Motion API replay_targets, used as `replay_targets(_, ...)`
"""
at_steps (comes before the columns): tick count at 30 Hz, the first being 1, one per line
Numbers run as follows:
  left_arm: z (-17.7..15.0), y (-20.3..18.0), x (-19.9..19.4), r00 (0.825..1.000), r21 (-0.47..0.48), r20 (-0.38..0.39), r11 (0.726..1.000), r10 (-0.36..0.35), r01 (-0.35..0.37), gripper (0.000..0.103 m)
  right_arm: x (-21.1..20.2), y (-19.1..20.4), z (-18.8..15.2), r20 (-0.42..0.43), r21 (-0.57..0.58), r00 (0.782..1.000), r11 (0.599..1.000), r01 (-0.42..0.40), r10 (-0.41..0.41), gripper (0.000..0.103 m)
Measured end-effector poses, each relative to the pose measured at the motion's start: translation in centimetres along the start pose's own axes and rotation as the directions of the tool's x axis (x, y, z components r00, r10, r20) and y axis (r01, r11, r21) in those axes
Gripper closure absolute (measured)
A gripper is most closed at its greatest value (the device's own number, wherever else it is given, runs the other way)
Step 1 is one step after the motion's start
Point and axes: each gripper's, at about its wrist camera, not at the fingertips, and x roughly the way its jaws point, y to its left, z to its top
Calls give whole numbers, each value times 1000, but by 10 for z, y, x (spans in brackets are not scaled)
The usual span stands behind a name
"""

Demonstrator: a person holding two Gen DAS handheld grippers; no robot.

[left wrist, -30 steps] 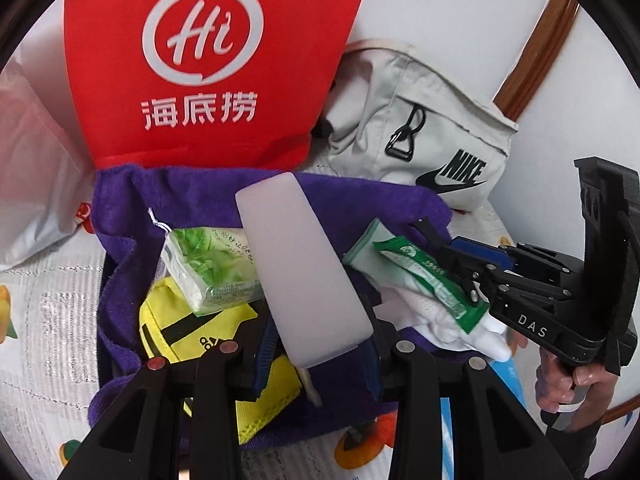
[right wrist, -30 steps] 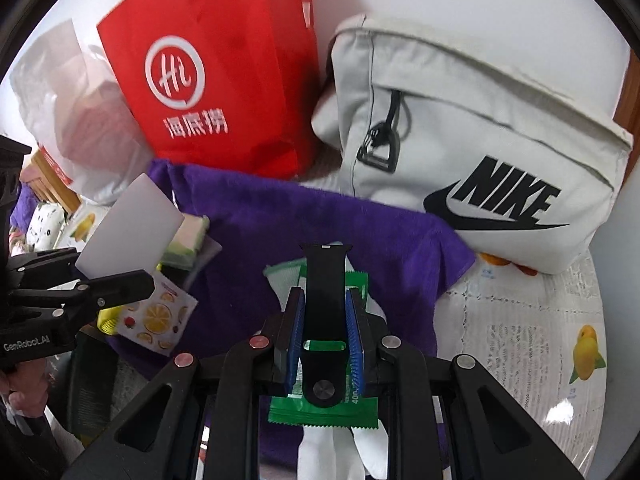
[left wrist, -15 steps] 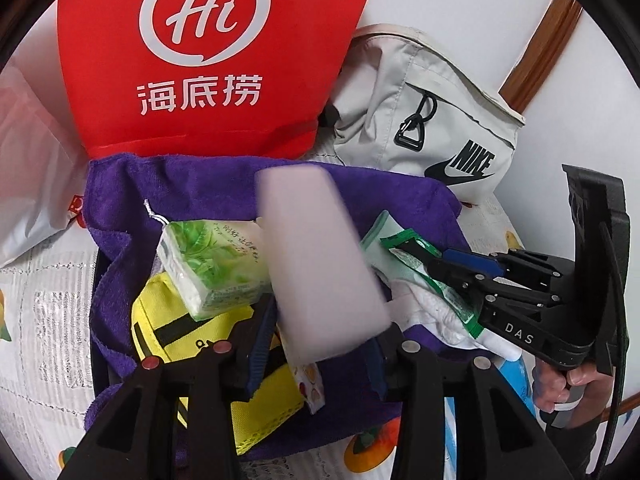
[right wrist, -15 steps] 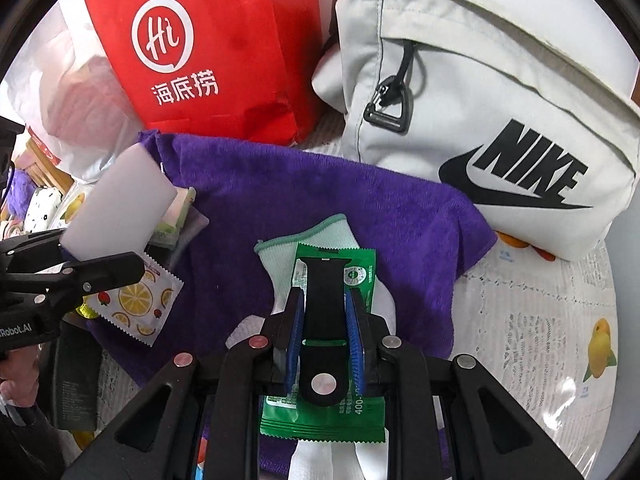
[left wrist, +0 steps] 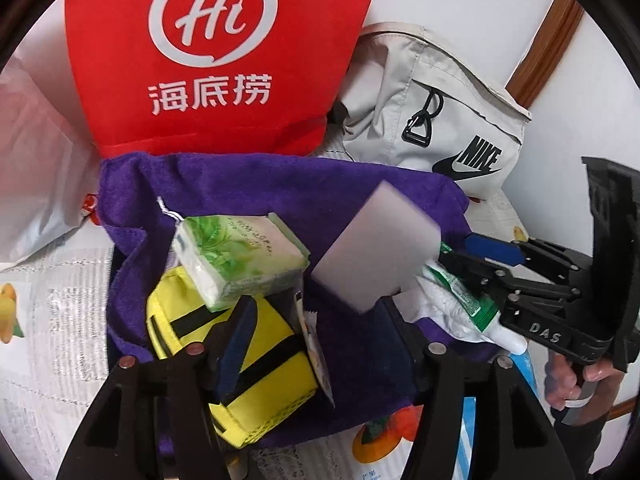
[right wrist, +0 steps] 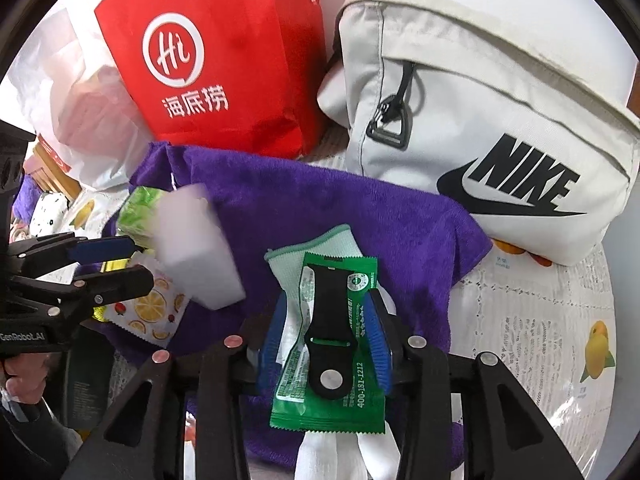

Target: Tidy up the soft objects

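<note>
My left gripper has its jaws opening; the white sponge block is blurred, tipped to the right over the purple towel, free of the pads. It also shows as a blur beside the left gripper in the right wrist view. The jaws of my right gripper are opening too. A black strap lies between its blue pads on a green packet, untouched. Under the packet lies a white glove.
A green tissue pack, a yellow pouch and a fruit-print sachet lie on the towel's left part. Behind stand a red paper bag, a grey Nike bag and a white plastic bag. A printed cloth covers the table.
The left jaws spread and the white sponge slipped out, tumbling to the right. The right jaws, earlier shut on the black strap, have parted and left it on the green packet.
</note>
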Motion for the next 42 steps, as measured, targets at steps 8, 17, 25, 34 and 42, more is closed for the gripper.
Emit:
replay_targets(8, -10, -9, -34, 996, 52, 31, 995, 79, -80, 31, -34, 4, -7, 47, 27, 999, 1000, -7, 6, 44)
replay_targets(17, -40, -10, -86, 990, 34, 66, 992, 121, -123, 27, -81, 24, -31, 72, 63, 997, 998, 0, -5, 26)
replay_targets(25, -77, -32, -138, 970, 53, 124, 975, 207, -215, 13, -130, 56, -69, 92, 45, 994, 998, 47, -51, 16)
replay_targets(34, -135, -52, -197, 950, 13, 207, 971, 233, -241, 1, -199, 84, -123, 167, 88, 984, 995, 49, -63, 6)
replay_targets(42, -191, -70, -238, 934, -15, 267, 970, 237, -242, 1, -237, 102, -176, 181, 111, 979, 991, 70, -90, 6)
